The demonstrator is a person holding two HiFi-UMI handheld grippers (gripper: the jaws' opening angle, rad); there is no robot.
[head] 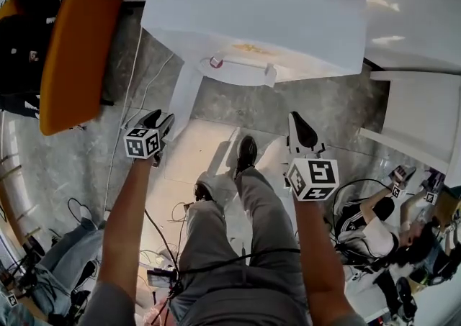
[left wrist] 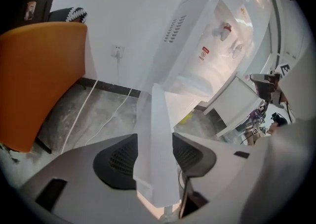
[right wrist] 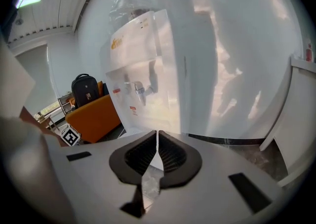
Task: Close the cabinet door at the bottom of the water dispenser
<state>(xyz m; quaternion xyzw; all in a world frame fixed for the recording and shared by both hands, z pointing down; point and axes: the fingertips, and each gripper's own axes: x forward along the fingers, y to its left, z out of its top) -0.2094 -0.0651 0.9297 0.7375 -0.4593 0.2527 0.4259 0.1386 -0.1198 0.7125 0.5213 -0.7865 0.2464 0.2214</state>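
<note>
Door edge straddled, push not yet made

Our left gripper [left wrist: 154,141] stands wide apart around the free edge of the open cabinet door [head: 184,105], its pads not pressing, while our right gripper [right wrist: 157,143] is pinched together on nothing. We judge it best to lay one pad on the door's outer face and sweep it toward the water dispenser [head: 252,8]. Our shoe [head: 246,153] sits near the swing path. The orange chair [head: 75,51] and floor cable [head: 137,80] lie off to the left.
</note>
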